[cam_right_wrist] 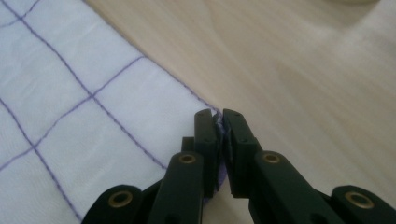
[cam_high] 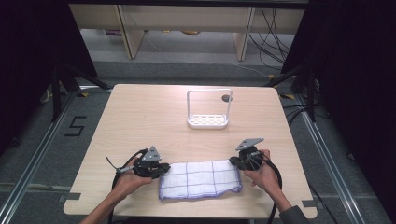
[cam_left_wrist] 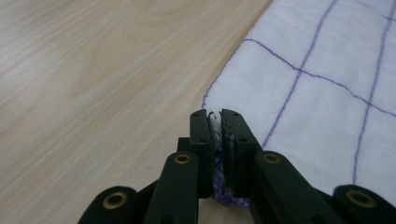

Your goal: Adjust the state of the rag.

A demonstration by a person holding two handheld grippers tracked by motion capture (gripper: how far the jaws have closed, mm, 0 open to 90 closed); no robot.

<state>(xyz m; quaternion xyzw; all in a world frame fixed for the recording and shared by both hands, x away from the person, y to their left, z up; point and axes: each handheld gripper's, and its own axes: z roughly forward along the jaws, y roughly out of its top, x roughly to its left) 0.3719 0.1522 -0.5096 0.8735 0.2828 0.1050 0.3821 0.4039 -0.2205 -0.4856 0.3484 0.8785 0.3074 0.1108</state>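
1. So, the table (cam_high: 140, 112) is mostly bare wood, with a white rack (cam_high: 208, 109) standing well back near the far edge.
2. The cloth (cam_high: 200, 178), white with a purple grid, lies flat near my edge, between both hands.
3. My left gripper (cam_left_wrist: 215, 116) is clamped on the cloth's left corner, fabric bunched between the pads.
4. My right gripper (cam_right_wrist: 219, 116) is pinched on the right corner the same way.
5. I'd say the grab is done; next I need to lift both corners together, evenly, so neither slips out.
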